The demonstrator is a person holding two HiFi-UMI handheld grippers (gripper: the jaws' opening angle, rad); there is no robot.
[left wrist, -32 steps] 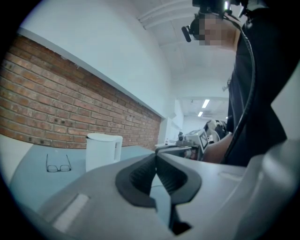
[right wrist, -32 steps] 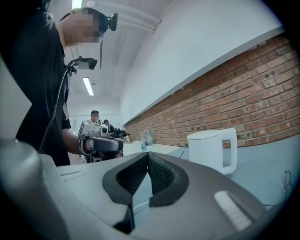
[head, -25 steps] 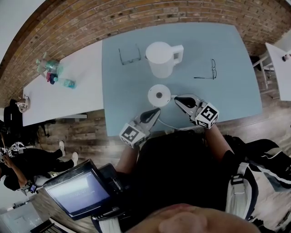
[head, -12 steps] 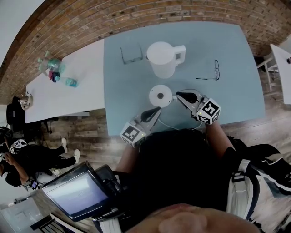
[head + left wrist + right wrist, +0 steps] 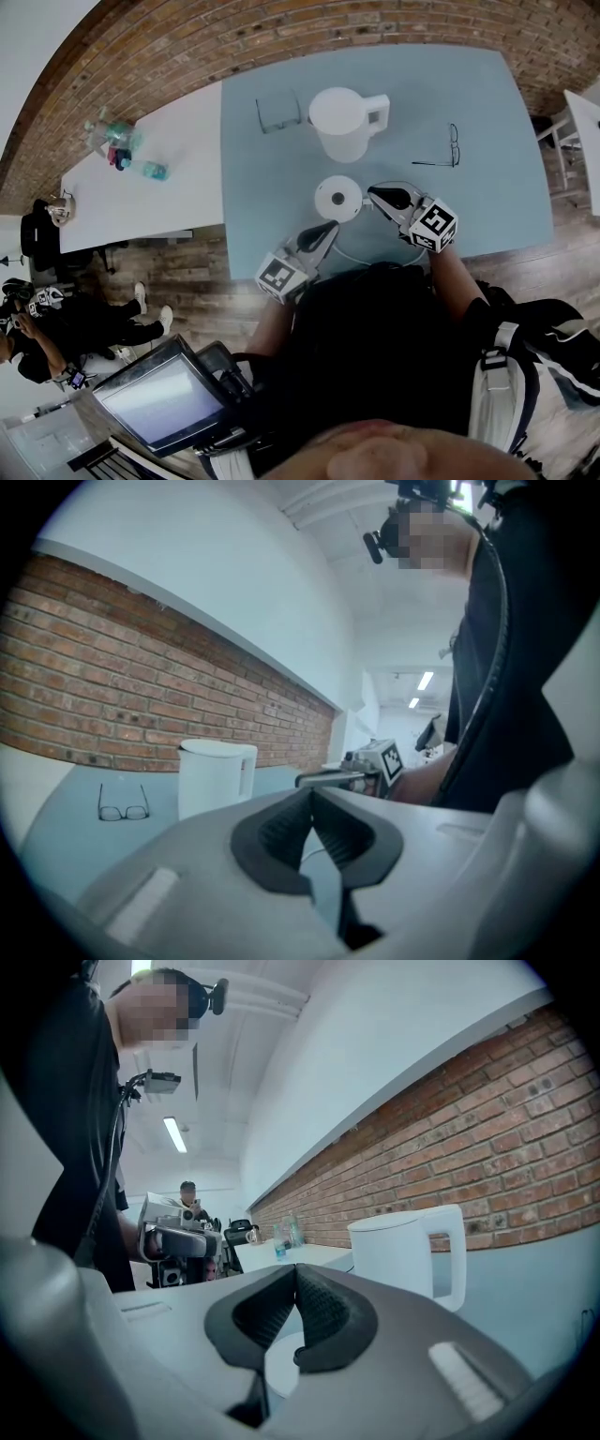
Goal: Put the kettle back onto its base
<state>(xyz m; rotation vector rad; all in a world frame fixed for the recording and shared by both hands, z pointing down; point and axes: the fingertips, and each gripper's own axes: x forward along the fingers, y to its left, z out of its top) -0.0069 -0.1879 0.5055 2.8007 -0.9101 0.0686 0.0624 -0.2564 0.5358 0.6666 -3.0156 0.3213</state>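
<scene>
A white kettle (image 5: pixel 343 120) stands upright on the blue table (image 5: pixel 487 197), apart from its round white base (image 5: pixel 338 198), which lies nearer to me with a cord trailing toward the front edge. My right gripper (image 5: pixel 374 193) hovers just right of the base, shut and holding nothing. At the front edge, below and left of the base, my left gripper (image 5: pixel 330 226) is also shut and empty. In the left gripper view (image 5: pixel 312 794) the kettle (image 5: pixel 216 775) stands ahead to the left. From the right gripper view (image 5: pixel 295 1269), the kettle (image 5: pixel 403 1251) is ahead to the right and the base (image 5: pixel 281 1363) sits under the jaws.
One pair of glasses (image 5: pixel 279 114) lies left of the kettle, another (image 5: pixel 448 145) to its right. A white table (image 5: pixel 141 206) with bottles (image 5: pixel 117 141) adjoins on the left. A brick wall runs behind both tables. Other people sit in the room.
My right gripper has edged a little farther onto the table beside the base. The left gripper and the kettle have kept still. Both grippers stay shut.
</scene>
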